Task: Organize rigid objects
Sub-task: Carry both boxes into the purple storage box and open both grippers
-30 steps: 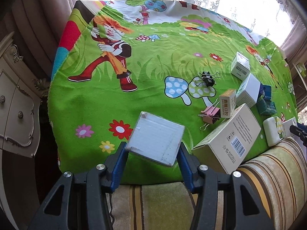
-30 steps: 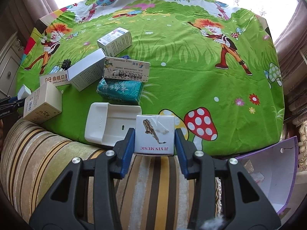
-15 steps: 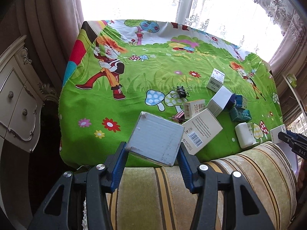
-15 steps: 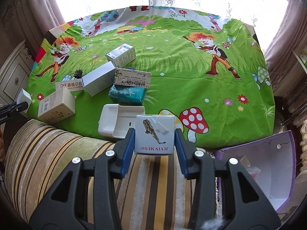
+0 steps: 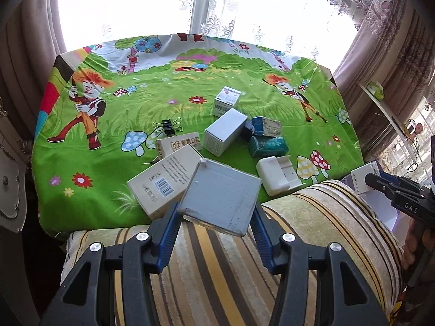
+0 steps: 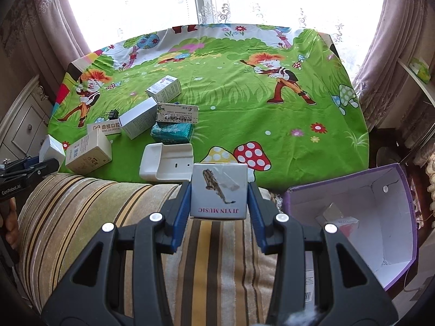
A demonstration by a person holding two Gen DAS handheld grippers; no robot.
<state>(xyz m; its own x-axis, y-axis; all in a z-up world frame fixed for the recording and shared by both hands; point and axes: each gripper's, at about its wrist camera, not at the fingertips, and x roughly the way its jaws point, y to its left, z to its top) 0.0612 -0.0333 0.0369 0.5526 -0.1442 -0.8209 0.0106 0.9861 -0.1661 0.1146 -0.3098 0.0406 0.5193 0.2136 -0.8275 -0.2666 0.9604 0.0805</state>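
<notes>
My left gripper [image 5: 217,212] is shut on a flat grey cardboard box [image 5: 221,195], held tilted over the striped sofa back [image 5: 312,217]. Between the blue pads of my right gripper [image 6: 218,198] sits a small white box printed with a saxophone [image 6: 219,190]; the gripper is shut on it. This right gripper also shows at the right edge of the left wrist view [image 5: 391,187], and the left one at the left edge of the right wrist view [image 6: 30,165]. Several more boxes lie on the green cartoon tablecloth [image 6: 244,114]: a beige barcode box [image 5: 163,179], a white box [image 5: 224,131], a teal packet [image 5: 267,146].
An open purple carton [image 6: 353,217] with small items inside stands at the right, beside the sofa and table. A white plastic tray [image 6: 168,163] lies at the table's near edge. Black binder clips [image 5: 168,127] lie near the boxes. A cabinet [image 6: 21,125] is at the left, curtains behind.
Both grippers have pulled back and risen from the table, each keeping its box. The sofa back now fills the foreground and the purple carton has come further into the right wrist view.
</notes>
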